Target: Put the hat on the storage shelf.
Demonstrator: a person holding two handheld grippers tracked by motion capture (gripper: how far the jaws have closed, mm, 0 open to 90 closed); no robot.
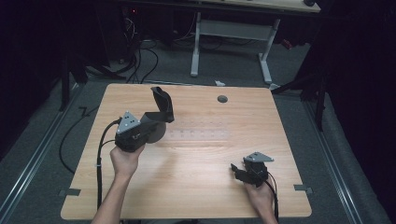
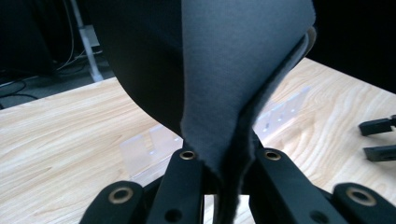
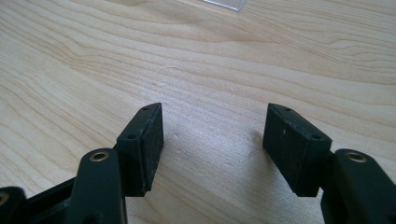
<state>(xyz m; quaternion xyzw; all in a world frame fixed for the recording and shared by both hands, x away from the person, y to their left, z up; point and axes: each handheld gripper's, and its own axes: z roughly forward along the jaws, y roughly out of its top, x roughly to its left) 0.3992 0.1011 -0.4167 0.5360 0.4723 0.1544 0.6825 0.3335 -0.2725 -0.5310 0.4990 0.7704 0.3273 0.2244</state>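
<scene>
Grasping a dark grey soft fabric pouch (image 2: 233, 70) by its edge, the left gripper (image 1: 161, 114) holds it above the light wooden table (image 1: 196, 158), far left. Pouch contents cannot be seen. The right gripper (image 3: 212, 140) rests released, jaws spread, near right.

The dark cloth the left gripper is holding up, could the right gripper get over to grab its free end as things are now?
Probably yes. The right gripper is open with nothing in it, and bare table lies between it and the dark cloth pinched in the left gripper.

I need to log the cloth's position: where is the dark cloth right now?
The dark cloth is on the left side of the high view, pinched in the left gripper and lifted above the wooden table.
</scene>
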